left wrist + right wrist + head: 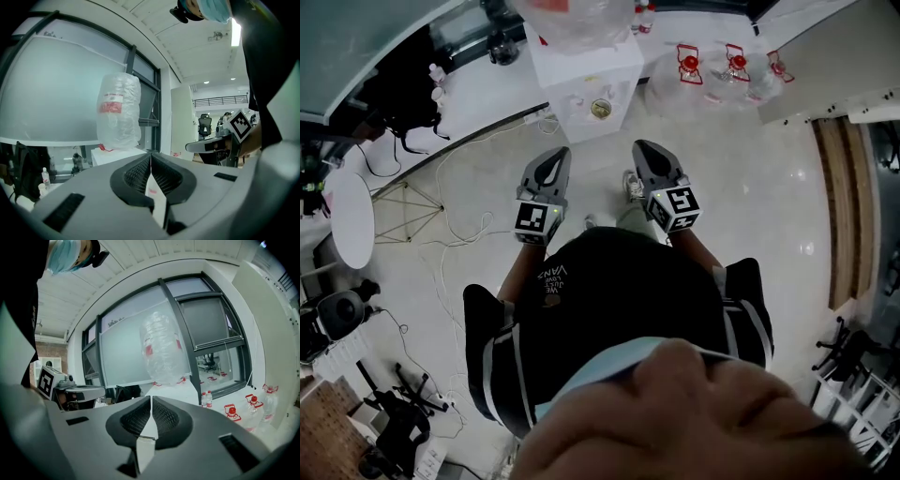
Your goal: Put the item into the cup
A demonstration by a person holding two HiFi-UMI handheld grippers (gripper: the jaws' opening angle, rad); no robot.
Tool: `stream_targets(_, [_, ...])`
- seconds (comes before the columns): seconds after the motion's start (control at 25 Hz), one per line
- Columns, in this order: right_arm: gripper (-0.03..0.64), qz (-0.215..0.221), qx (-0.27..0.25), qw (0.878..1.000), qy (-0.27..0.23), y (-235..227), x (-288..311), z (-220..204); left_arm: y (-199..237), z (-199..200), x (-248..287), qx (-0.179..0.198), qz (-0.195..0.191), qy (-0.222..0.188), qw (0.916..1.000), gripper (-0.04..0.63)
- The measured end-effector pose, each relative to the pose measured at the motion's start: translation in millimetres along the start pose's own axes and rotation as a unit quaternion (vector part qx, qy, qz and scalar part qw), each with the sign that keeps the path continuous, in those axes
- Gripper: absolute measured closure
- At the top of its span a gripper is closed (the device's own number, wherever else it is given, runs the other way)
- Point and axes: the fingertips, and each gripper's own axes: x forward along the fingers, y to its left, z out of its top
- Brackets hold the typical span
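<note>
Left gripper [150, 159]: clenched, ribbed black pads meeting along one seam, grasps nothing. Same for right gripper [151, 403]: pads closed tip to tip, nothing between. Hang side by side just in front of the chest, one at scene left, the other at scene right, both aimed away and nearly level, each with a black-and-white marker cube [537, 218] at its near end.

Below and beyond: glossy pale floor [750, 187], loose white cable [450, 234] trailing toward the left, round white table [352, 220] at the left edge. Farther, dead ahead of both tips: white box-shaped water dispenser [586, 80] carrying a large clear plastic water bottle with a red label [119, 110]. Right of it, against the far wall: empty clear plastic jugs with red caps [686, 80].

No sign of the item or the cup in any view; cannot say which way either lies from the jaws, nor how the item's long axis runs. Judging from that: task not under way, nothing picked up yet. Neither hand nearer to anything of the task; tips level with each other, equally far from the dispenser. Next move likely calls for finding the item first, then opening whichever jaws end up closer and setting the pads across its narrow side.
</note>
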Motion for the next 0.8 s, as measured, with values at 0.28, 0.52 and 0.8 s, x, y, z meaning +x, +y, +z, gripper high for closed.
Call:
stream_targets(0.28, [0.572, -0.021, -0.001, 1.000, -0.006, 3, -22, 8, -12, 16, -15, 0.011, -0.013, -0.013, 0.9998, 0.574])
stream_targets(0.52, [0.574, -0.024, 0.001, 1.000, -0.011, 12, -31, 5, -22, 11, -30, 0.002, -0.013, -0.012, 0.9998, 0.575])
stream_targets(0.8, [0.574, -0.022, 0.003, 1.000, -0.012, 17, -29, 2, -27, 4, -37, -0.004, -0.010, -0.007, 0.9999, 0.575])
